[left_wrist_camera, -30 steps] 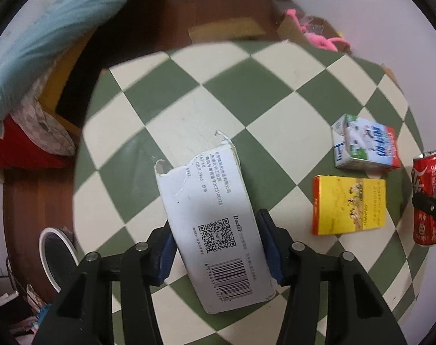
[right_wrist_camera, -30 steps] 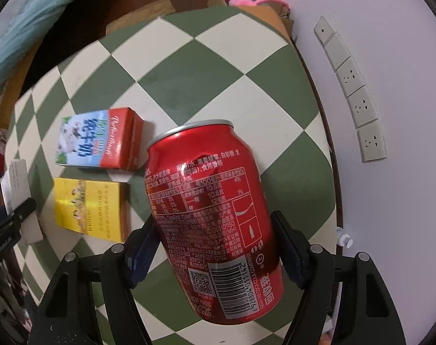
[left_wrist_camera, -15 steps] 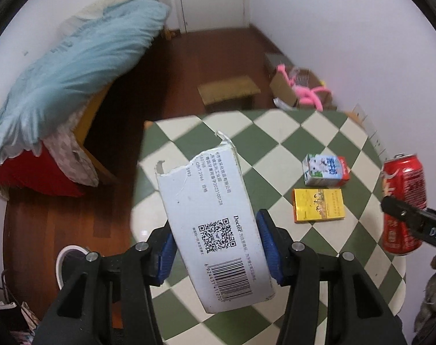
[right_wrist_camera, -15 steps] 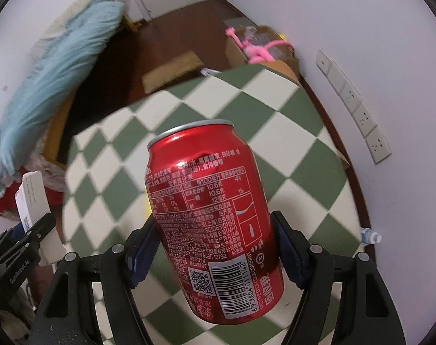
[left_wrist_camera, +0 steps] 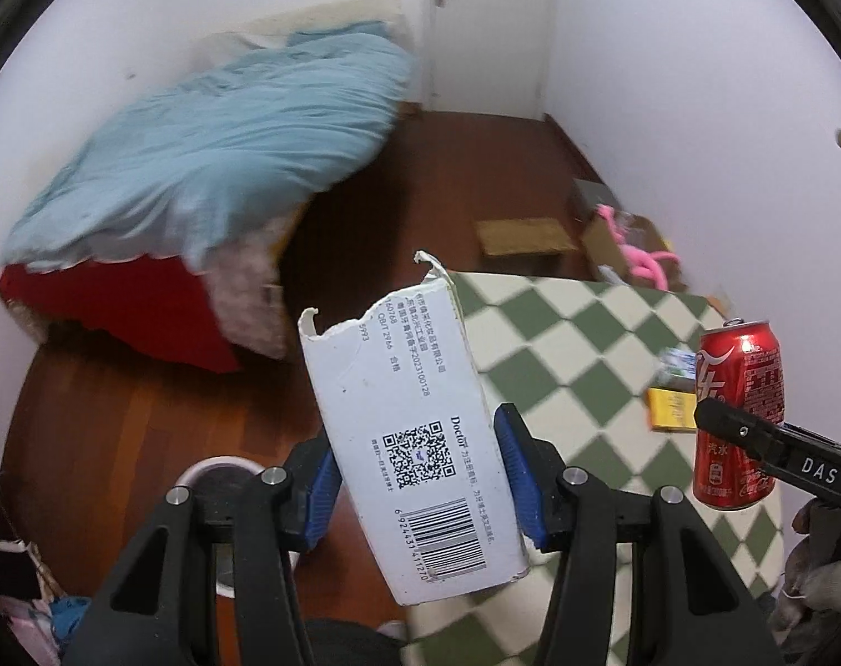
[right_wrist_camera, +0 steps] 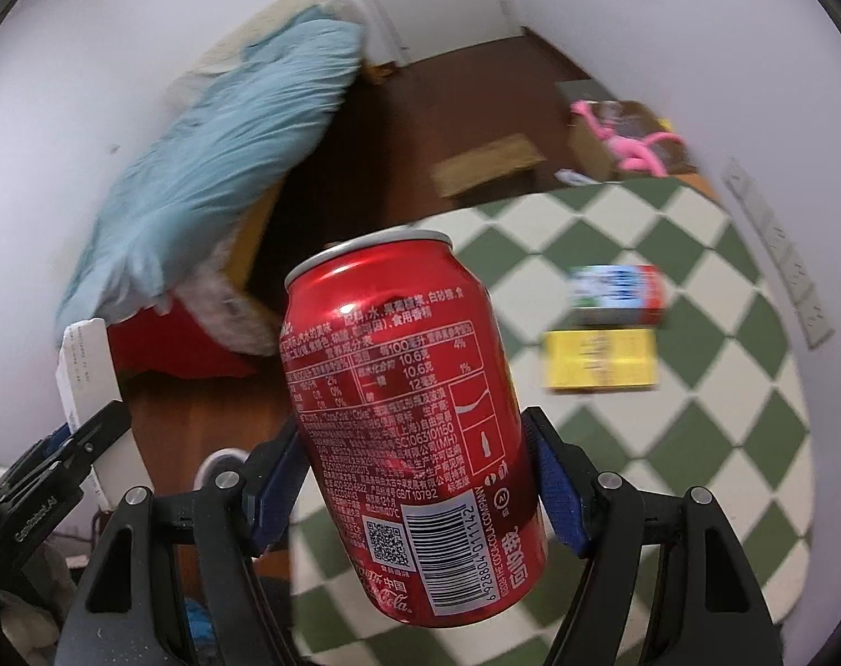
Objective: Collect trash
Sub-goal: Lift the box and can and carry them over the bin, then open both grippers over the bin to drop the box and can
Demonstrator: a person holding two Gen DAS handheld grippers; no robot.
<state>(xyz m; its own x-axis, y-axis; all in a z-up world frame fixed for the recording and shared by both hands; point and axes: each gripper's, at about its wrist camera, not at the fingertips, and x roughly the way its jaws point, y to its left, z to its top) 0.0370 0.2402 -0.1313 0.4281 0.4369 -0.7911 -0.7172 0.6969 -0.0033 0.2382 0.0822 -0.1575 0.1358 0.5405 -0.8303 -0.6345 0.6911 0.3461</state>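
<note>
Held aloft, clear of the green-and-cream chequered table [left_wrist_camera: 559, 333]: torn white cardboard box [left_wrist_camera: 414, 433] clamped between the blue pads of the left gripper [left_wrist_camera: 417, 474], jaws narrowed onto its long sides. Likewise the red cola can [right_wrist_camera: 409, 422], upright with a slight tilt, pinched at its lower half by the right gripper [right_wrist_camera: 414, 491].

To carry well: keep both grips firm and level, can kept top-up in case of dregs, box gripped gently enough not to crush its open torn end. Probably bound for the white-rimmed round bin [left_wrist_camera: 220, 472] on the wooden floor, near left; swing over it before letting go, one item at a time.

Counted: one box and one can in hand; on the table, far right, one yellow flat carton [right_wrist_camera: 600, 361] and one blue-and-red milk carton [right_wrist_camera: 617, 294], just beside each other. Two held, two left.
</note>
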